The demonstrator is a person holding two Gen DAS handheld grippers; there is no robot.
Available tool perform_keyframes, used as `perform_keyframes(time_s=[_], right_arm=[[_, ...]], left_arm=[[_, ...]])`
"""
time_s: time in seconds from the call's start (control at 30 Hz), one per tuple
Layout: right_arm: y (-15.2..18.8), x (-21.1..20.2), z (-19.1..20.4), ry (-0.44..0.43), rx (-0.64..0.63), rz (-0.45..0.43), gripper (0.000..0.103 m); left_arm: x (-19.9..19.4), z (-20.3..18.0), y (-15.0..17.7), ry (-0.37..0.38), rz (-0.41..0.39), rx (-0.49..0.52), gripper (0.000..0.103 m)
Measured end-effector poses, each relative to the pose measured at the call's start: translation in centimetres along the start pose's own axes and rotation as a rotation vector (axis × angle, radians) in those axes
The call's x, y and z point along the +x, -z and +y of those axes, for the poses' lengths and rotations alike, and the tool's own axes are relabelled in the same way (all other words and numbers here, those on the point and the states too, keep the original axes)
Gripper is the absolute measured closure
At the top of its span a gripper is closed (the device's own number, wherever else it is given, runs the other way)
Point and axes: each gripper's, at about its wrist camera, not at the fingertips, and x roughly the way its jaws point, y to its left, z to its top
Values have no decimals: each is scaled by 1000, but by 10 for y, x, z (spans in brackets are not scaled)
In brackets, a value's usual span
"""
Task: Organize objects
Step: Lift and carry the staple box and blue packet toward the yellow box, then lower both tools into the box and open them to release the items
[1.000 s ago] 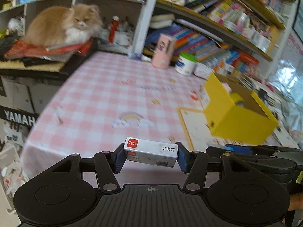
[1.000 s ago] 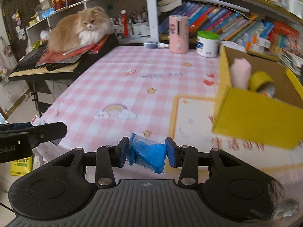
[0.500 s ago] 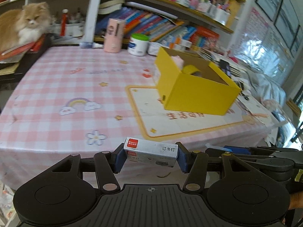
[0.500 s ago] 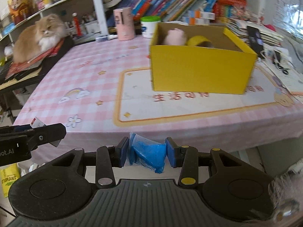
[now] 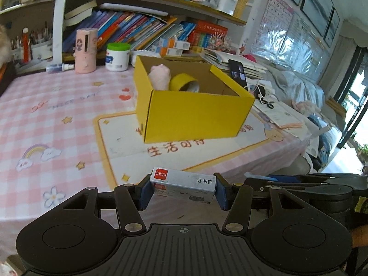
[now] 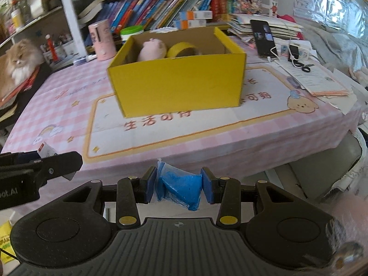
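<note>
The left gripper point(image 5: 183, 189) clamps a small, stiff staple box point(image 5: 183, 185) by its ends. The right gripper point(image 6: 179, 187) pinches a soft, likely light blue pouch point(image 6: 181, 187). Both hover near the far yellow box point(image 6: 177, 85).

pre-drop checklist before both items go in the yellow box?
1. Left hand-held gripper shut on staple box: ok.
2. Right hand-held gripper shut on blue bag: ok.
3. Yellow box open on top: ok.
4. Free room inside, right of pink plush and tape roll: ok.
5. Grippers over the box: not ok, both short of the table edge.
6. Bag sealed: cannot tell.
</note>
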Motion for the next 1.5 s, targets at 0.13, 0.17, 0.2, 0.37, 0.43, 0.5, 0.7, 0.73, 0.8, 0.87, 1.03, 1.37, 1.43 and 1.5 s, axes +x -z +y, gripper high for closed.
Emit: perform_keyframes(time_s=[0.13,0.17,0.2,0.37,0.43,0.5,0.7,0.73,0.8,0.87,1.03,1.37,1.43,1.5], right_arm=[[-14,9,-11,-10,-4,1,64],[-16,11,-13,-14,-7,2,64],[-19,13,-15,-17,-10,4,64],[-33,24,-25,-34,-21,9,64],[-38,29,-28,-39,-26,12,64],[-43,32,-32,-43,-30,12,64],[-62,44,-44,-60,-36,13,64],[-66,46,-46,-65,-38,9,64],[-75,49,-50,-76,-42,0,64],[-85,52,-53,-84,-49,-14,64],[-118,58,-62,-117,-53,-70,64],[-185,94,-61,-118,-163,-200,64],[-191,112,-57,-115,-218,-186,64],[-192,129,-53,-119,-266,-153,64]], left_arm=[[10,-4,-8,-18,-1,-9,50],[13,-5,-11,-23,-1,-10,50],[16,-7,-12,-26,-1,-11,50],[29,-13,-23,-40,-2,-11,50],[34,-14,-28,-46,-5,-14,50],[39,-16,-33,-49,-8,-13,50],[51,-27,-56,-56,-47,13,50],[52,-28,-60,-58,-55,16,50],[56,-31,-70,-64,-77,23,50],[61,-33,-83,-72,-99,29,50],[78,-39,-111,-104,-143,54,50],[133,-30,-147,-213,-115,93,50],[145,-27,-147,-231,-89,101,50],[156,-25,-146,-246,-60,107,50]])
